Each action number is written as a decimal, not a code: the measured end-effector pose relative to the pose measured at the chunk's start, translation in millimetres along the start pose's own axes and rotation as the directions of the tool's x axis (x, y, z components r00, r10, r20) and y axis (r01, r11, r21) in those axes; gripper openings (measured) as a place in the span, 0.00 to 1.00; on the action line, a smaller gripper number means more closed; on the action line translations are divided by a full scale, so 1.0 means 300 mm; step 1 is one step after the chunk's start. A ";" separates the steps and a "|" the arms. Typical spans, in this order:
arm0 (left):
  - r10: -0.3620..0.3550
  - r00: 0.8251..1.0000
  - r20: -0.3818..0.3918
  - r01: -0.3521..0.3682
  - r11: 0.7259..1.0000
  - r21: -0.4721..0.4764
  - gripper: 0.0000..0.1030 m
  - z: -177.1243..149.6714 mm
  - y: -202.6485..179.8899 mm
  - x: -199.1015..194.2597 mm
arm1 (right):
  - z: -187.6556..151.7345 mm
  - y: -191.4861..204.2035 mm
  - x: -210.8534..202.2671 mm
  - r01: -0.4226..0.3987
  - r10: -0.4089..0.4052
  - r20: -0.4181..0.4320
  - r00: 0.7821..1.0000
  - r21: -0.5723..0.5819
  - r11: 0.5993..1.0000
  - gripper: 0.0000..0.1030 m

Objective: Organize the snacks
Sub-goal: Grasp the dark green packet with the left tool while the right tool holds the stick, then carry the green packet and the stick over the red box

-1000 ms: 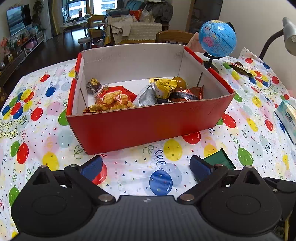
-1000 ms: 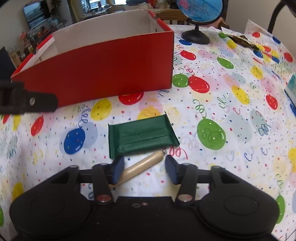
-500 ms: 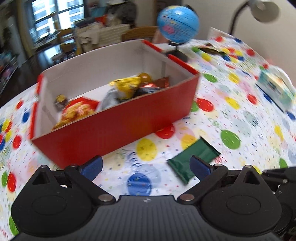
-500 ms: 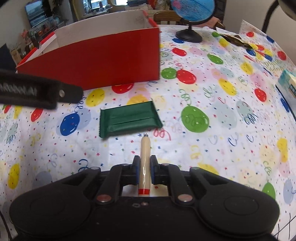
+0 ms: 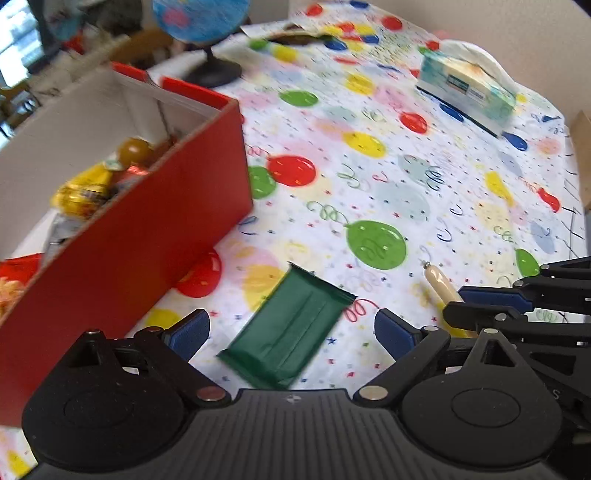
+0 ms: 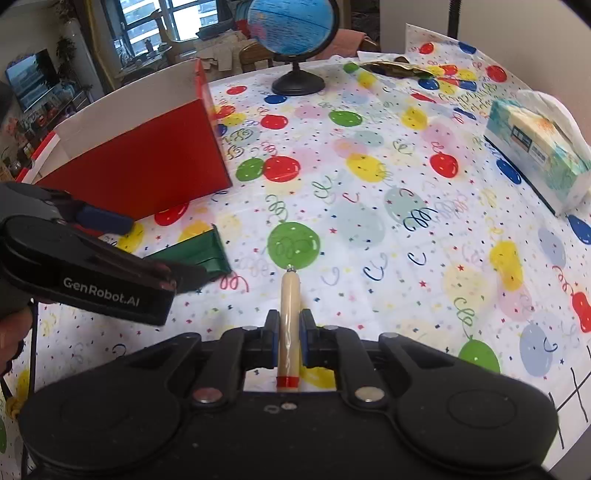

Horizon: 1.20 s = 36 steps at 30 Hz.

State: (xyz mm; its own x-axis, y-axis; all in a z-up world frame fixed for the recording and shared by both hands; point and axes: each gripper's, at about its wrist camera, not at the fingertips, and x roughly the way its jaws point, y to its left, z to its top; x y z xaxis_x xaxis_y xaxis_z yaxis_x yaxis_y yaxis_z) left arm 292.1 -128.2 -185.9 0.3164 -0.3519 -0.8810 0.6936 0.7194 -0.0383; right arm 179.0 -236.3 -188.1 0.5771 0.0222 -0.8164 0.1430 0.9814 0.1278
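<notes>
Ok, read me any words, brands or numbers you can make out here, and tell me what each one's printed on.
"GenRobot.AI": white lettering on the side of the left hand-held gripper, seen from the right wrist.
Tissue box: dark label panels, print too small to read.
Balloon tablecloth: cursive greeting near the far edge, too distorted to read.
Globe: map lettering blurred.
Green wrapper: no text visible.

Right of the red box the counter lies open up to the tissue box; the globe stands behind the red box.
</notes>
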 end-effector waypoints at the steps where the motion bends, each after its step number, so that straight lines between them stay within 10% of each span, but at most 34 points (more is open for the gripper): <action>1: -0.018 1.000 -0.015 0.018 1.000 0.006 0.94 0.006 0.004 0.011 | 0.000 -0.005 0.002 0.000 0.000 0.001 1.000 0.005 1.000 0.09; 23: 0.029 0.999 -0.034 -0.027 0.999 0.039 0.49 0.014 -0.028 0.071 | 0.028 -0.020 0.016 0.009 -0.011 0.029 1.000 0.056 0.998 0.09; 36: 0.097 0.995 -0.018 -0.099 0.965 -0.244 0.45 -0.056 0.028 -0.056 | 0.028 -0.015 -0.066 -0.009 0.003 0.068 0.998 0.081 0.997 0.09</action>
State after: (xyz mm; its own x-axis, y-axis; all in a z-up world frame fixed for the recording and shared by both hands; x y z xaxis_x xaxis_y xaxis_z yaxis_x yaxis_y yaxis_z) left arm 281.7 -106.1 -179.4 0.3705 -0.2693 -0.8889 0.4798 0.8750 -0.0651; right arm 173.8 -242.6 -167.7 0.6310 0.0126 -0.7757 0.2024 0.9625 0.1804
